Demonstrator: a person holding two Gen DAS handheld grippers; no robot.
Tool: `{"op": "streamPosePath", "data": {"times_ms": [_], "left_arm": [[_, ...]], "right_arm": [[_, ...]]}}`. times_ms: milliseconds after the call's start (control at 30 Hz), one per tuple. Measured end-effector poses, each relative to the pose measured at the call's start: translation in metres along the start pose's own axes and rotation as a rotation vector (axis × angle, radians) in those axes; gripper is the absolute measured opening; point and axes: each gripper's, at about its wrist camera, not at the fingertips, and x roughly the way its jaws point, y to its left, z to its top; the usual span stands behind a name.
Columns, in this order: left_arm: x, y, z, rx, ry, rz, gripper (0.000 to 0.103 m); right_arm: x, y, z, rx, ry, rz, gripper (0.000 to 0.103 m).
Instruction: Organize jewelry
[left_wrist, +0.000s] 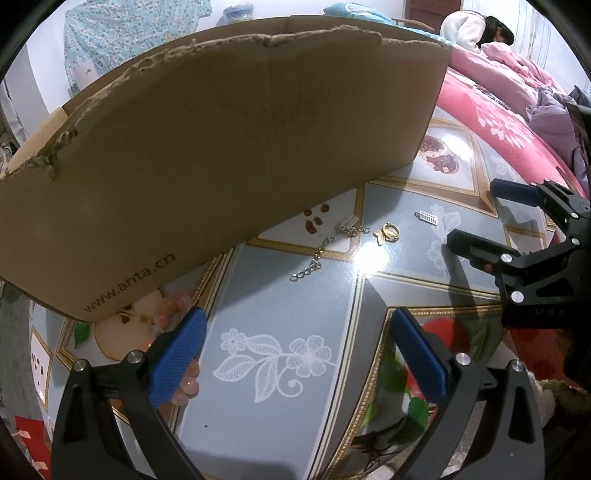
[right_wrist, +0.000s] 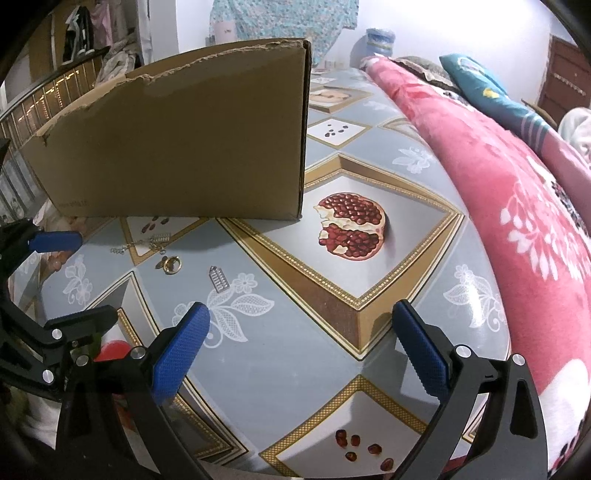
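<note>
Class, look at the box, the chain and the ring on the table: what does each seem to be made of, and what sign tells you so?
Box: matte brown corrugated cardboard, judging by its ragged torn top edge. Chain: probably silver-toned metal; small shiny linked loops. Ring: gold-coloured, glossy metal by its glints; real gold or plating cannot be told.

Pink floral blanket (right_wrist: 517, 177) beside patterned tabletop (right_wrist: 280, 350)

The table (left_wrist: 280, 424) is being viewed steeply downward, close, from both wrists; the cardboard box (left_wrist: 221, 147) and silver chain (right_wrist: 140, 243) are being shared.
</note>
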Motion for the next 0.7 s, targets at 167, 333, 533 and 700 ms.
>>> {"op": "streamPosePath", "data": {"times_ms": [167,333,533,700], "left_arm": [[0.001,-0.001,0.002,0.002,0.007,0.005,0.098],[0.001,-0.003,0.001,0.002,-0.001,0.007,0.098],[0.001,-0.002,0.0,0.002,-0.004,0.008,0.099],[0.001,-0.002,0.0,0.003,-0.004,0.009,0.099]], "right_arm": [[-0.003,0.001,-0.002,0.005,-0.001,0.01,0.095],[-0.007,0.002,-0.002,-0.007,-0.024,0.016,0.095],[-0.014,-0.001,0.003,0.03,-0.043,0.049,0.095],[-0.024,-0.001,0.009,0.032,-0.088,0.065,0.095]]}}
